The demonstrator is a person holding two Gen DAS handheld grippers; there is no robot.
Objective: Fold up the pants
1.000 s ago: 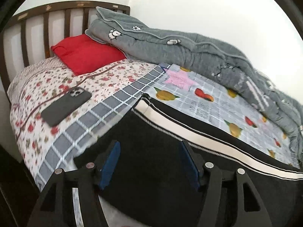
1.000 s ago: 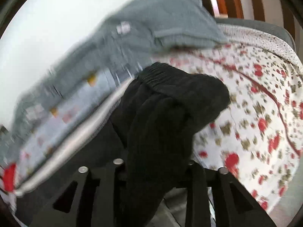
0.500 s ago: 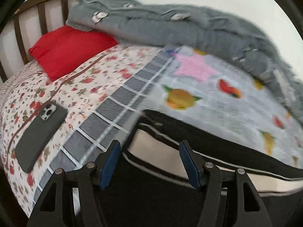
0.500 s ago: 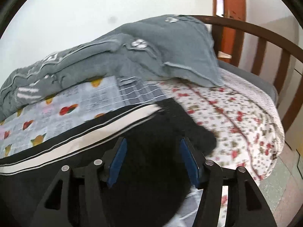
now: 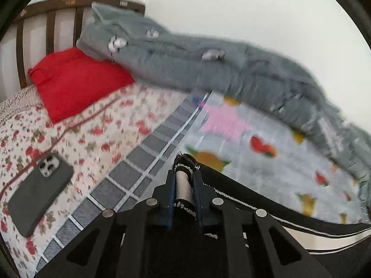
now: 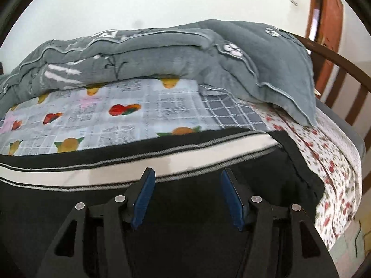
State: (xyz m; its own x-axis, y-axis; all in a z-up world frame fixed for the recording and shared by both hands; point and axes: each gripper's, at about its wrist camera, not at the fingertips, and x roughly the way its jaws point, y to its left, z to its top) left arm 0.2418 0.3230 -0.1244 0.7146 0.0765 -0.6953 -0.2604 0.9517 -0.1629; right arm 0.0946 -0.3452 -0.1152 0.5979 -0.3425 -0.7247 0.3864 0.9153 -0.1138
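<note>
Pinching pants hem: left gripper, closing | right gripper spread above pants

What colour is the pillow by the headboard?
Plain red pillow, clearest in the left wrist view.

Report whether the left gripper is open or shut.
Closing: the left gripper has its blue pads pinching the white-striped edge of the black pants.
</note>
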